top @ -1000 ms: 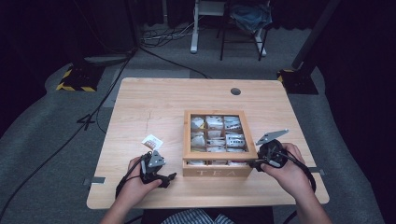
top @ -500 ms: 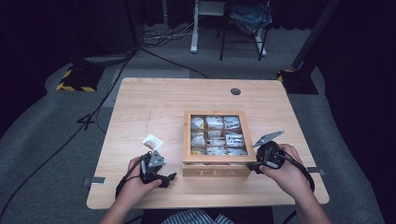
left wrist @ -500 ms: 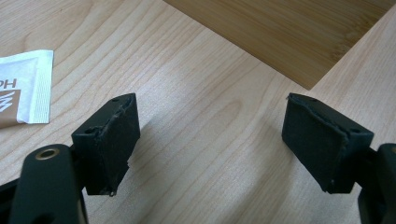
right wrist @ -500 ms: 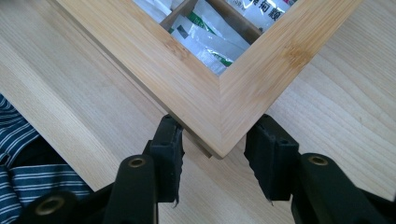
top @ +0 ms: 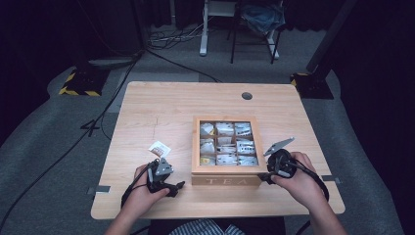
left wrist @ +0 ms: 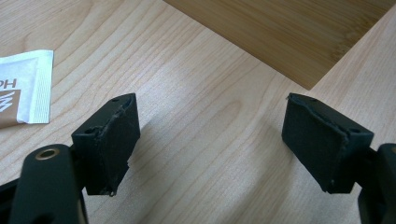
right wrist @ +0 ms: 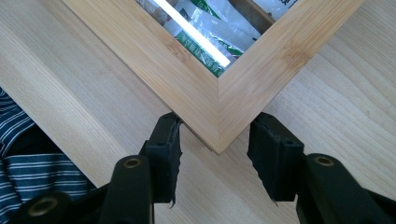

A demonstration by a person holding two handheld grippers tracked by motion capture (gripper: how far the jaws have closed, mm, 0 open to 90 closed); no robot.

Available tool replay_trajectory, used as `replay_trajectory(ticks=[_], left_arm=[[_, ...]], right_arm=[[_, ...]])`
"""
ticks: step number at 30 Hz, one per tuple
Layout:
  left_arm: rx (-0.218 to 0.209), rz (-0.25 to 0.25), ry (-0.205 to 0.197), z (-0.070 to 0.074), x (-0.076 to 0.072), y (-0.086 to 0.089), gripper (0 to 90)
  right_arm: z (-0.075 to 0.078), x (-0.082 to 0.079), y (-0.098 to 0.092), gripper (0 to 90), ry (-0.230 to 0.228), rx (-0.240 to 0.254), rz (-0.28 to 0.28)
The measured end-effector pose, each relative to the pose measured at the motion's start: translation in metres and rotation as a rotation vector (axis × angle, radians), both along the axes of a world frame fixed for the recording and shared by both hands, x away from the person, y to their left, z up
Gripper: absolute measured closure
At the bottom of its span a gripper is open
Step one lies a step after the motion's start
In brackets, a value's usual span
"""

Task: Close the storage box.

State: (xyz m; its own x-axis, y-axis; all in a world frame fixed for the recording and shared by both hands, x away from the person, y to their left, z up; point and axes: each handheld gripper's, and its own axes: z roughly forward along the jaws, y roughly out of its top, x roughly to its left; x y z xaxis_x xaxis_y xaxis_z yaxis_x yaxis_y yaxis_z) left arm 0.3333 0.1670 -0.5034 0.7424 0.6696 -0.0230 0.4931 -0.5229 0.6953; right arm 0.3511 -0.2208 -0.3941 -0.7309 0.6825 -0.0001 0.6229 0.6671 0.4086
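Tea box point(top: 225, 147): square bamboo box, nine compartments of packets, "TEA" on its front, standing near the tabletop's point(top: 161, 105) front edge. Right gripper point(right wrist: 215, 154), jaws spread, straddles its front-right corner without clamping it. Left gripper point(left wrist: 210, 140) rests wide open on bare wood; a paper sachet point(left wrist: 21, 88), cut off by the frame, lies beside it.

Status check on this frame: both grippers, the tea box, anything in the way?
Left gripper open, empty, over bare table. Right gripper open, jaws straddling near corner of tea box, lid down. Loose tea packet beside left hand, clear of box.
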Motion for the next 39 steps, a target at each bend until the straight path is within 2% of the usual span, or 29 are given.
replay_trajectory(ticks=[7, 10, 13, 16, 18, 20, 23, 27, 32, 35, 39], left_arm=[[0.0, 0.0, 0.0, 0.0, 0.0, 0.0, 19.9], [-0.001, 0.0, 0.0, 0.0, 0.0, 0.0, 19.9], [-0.001, 0.0, 0.0, 0.0, 0.0, 0.0, 19.9], [-0.001, 0.0, 0.003, 0.0, -0.001, 0.0, 19.9], [0.0, 0.006, 0.0, 0.0, -0.002, 0.001, 20.0], [0.0, 0.007, -0.001, 0.0, -0.003, 0.002, 20.0], [-0.001, 0.01, 0.0, 0.0, -0.005, 0.005, 20.0], [-0.001, 0.013, 0.001, 0.0, -0.006, 0.008, 20.2], [-0.004, 0.019, 0.002, 0.0, -0.006, 0.009, 20.2], [-0.003, 0.019, 0.0, 0.0, -0.006, 0.01, 20.3], [-0.003, 0.022, 0.002, 0.0, -0.005, 0.01, 20.2]], right_arm=[[-0.005, 0.001, 0.001, 52.1, 0.014, -0.013, 0.013], [-0.008, 0.001, 0.0, 43.1, -0.003, -0.019, 0.015], [-0.008, 0.002, -0.001, 37.7, -0.016, 0.032, 0.005], [-0.004, 0.001, -0.004, 33.0, -0.03, 0.043, 0.008], [-0.002, 0.002, -0.007, 30.1, -0.038, 0.045, 0.035], [0.0, 0.003, -0.009, 29.3, -0.044, 0.073, 0.03], [0.004, 0.007, -0.014, 24.5, -0.075, 0.153, 0.01], [0.008, 0.011, -0.023, 21.8, -0.119, 0.214, -0.009], [0.007, 0.021, -0.04, 20.5, -0.202, 0.228, -0.047], [0.002, 0.026, -0.052, 20.6, -0.232, 0.256, -0.077], [-0.006, 0.033, -0.067, 20.6, -0.268, 0.254, -0.125]])
